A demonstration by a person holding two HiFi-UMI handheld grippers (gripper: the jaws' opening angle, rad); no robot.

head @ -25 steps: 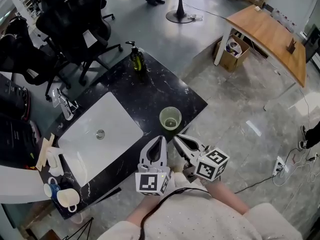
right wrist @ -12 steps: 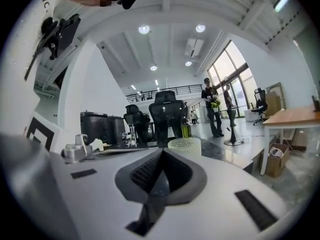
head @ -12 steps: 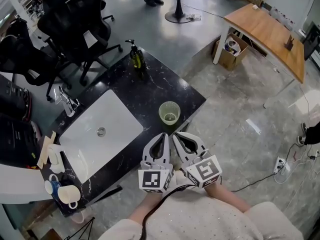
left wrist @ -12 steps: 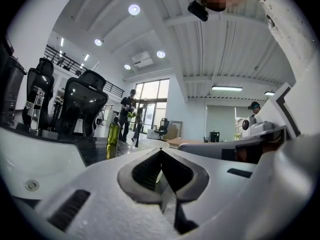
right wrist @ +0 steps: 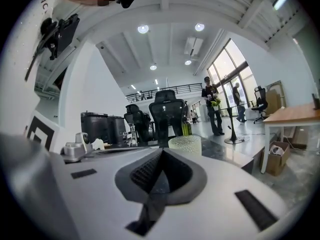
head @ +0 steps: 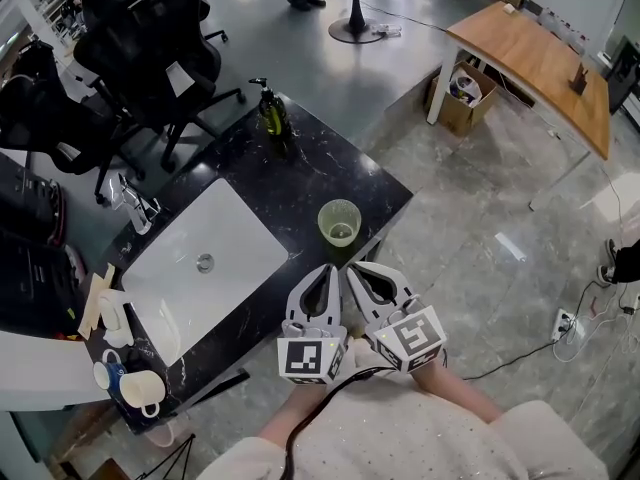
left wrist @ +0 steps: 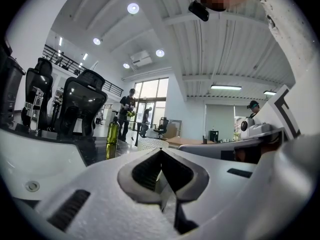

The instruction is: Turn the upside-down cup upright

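A black marble counter (head: 300, 183) lies slantwise across the head view, with grey floor around it. A wooden desk (head: 540, 68) stands well apart at the upper right and black office chairs (head: 150, 28) crowd past the counter's far edge. A white rectangular sink (head: 190, 278) takes up most of the counter's left half, with a chrome faucet (head: 135, 208) at its far side. Off the counter's near edge, in front of the person's body, the left gripper (head: 322, 271) and the right gripper (head: 352, 270) are held close side by side, tips pointing toward the counter. The left gripper view shows the left gripper (left wrist: 161, 153) with its jaws pressed together and nothing between them. The right gripper view shows the same of the right gripper (right wrist: 162, 153): jaws closed tip to tip, empty. The cup (head: 340, 222), pale green and translucent with a textured wall, stands upright with its mouth open to the ceiling near the counter's right corner, just inside the near edge. It is clear of both grippers and just beyond their tips. In the right gripper view the cup (right wrist: 185, 145) rises just past the closed jaws. A green pump bottle (head: 272, 116) stands at the counter's far corner. Two mugs (head: 135, 393), one white and one blue, sit at the near left corner.
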